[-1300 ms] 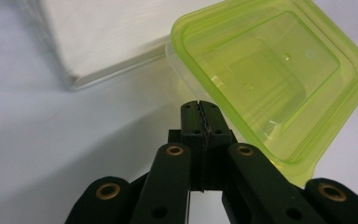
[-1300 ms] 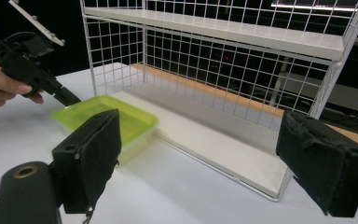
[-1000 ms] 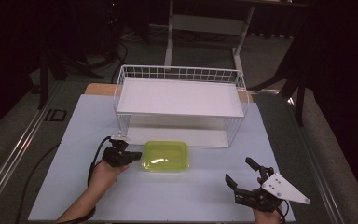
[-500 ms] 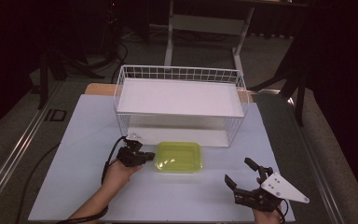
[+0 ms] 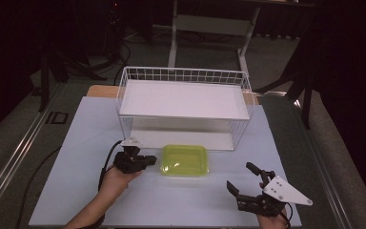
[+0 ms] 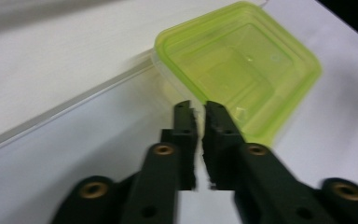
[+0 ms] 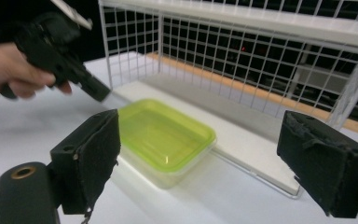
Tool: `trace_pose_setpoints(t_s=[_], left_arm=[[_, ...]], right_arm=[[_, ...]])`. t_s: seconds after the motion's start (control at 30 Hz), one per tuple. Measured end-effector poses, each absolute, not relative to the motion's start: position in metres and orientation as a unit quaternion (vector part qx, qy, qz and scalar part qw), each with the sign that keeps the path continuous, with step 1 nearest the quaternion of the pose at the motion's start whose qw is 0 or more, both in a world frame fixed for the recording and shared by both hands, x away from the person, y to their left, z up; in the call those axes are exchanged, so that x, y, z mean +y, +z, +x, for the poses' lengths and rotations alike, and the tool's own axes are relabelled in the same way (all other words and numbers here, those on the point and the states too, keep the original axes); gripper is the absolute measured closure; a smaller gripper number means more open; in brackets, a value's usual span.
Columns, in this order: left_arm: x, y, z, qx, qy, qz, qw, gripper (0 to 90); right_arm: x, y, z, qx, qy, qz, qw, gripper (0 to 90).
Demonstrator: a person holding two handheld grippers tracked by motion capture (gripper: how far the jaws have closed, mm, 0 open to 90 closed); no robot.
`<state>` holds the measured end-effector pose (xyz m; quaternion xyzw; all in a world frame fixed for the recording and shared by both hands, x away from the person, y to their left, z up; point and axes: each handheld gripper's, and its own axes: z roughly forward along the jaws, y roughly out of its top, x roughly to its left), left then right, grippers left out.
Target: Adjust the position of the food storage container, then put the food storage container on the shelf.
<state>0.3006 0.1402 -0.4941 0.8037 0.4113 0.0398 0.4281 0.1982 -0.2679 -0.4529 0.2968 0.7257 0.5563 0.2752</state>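
While its jaws have just been parting a crack, the left gripper (image 5: 145, 160) holds nothing: a narrow gap shows between the pads, and the green lidded box (image 5: 185, 160) lies just beyond the tips, no longer pinched. Over the past second that box has slid rightward across the white table (image 5: 76, 138) and now sits in front of the wire rack (image 5: 183, 98), near its lower shelf. By my reading, the push is finished and the box released. The right gripper (image 5: 244, 177) waits wide open, empty, near the table's front edge.
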Motion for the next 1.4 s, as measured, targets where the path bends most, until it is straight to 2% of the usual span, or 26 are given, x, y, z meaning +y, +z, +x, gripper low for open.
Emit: trace_pose_setpoints(t_s=[0.2,0.23,0.4,0.47,0.53,0.63,0.77,1.03,1.1,1.4], left_arm=[[0.152,-0.487,0.286,0.414,0.023,0.793,0.447,62.8],[0.157,-0.484,0.282,0.411,0.021,0.788,0.458,59.1],[0.161,-0.476,0.272,0.385,0.021,0.786,0.482,53.3],[0.16,-0.472,0.272,0.382,0.016,0.788,0.483,53.3],[0.158,-0.467,0.272,0.382,0.016,0.785,0.487,53.3],[0.155,-0.462,0.274,0.38,0.014,0.782,0.494,53.3],[0.15,-0.46,0.282,0.38,0.01,0.782,0.494,53.3],[0.145,-0.468,0.304,0.409,-0.011,0.771,0.487,53.2],[0.142,-0.473,0.31,0.42,-0.013,0.771,0.478,51.7],[0.137,-0.481,0.316,0.443,-0.021,0.764,0.468,51.6]], right_arm=[[-0.265,-0.449,0.196,0.732,0.549,0.293,0.278,12.2],[-0.269,-0.44,0.193,0.735,0.547,0.29,0.276,17.6],[-0.269,-0.439,0.192,0.733,0.557,0.289,0.261,19.6],[-0.261,-0.44,0.196,0.752,0.537,0.302,0.234,19.6],[-0.257,-0.44,0.199,0.758,0.528,0.306,0.23,19.5],[-0.248,-0.443,0.21,0.772,0.506,0.319,0.214,16.9],[-0.241,-0.445,0.234,0.779,0.5,0.339,0.168,13.0],[-0.229,-0.45,0.263,0.776,0.487,0.371,0.153,11.9],[-0.223,-0.457,0.279,0.773,0.48,0.392,0.134,11.9],[-0.213,-0.476,0.306,0.766,0.468,0.429,0.097,13.8]])
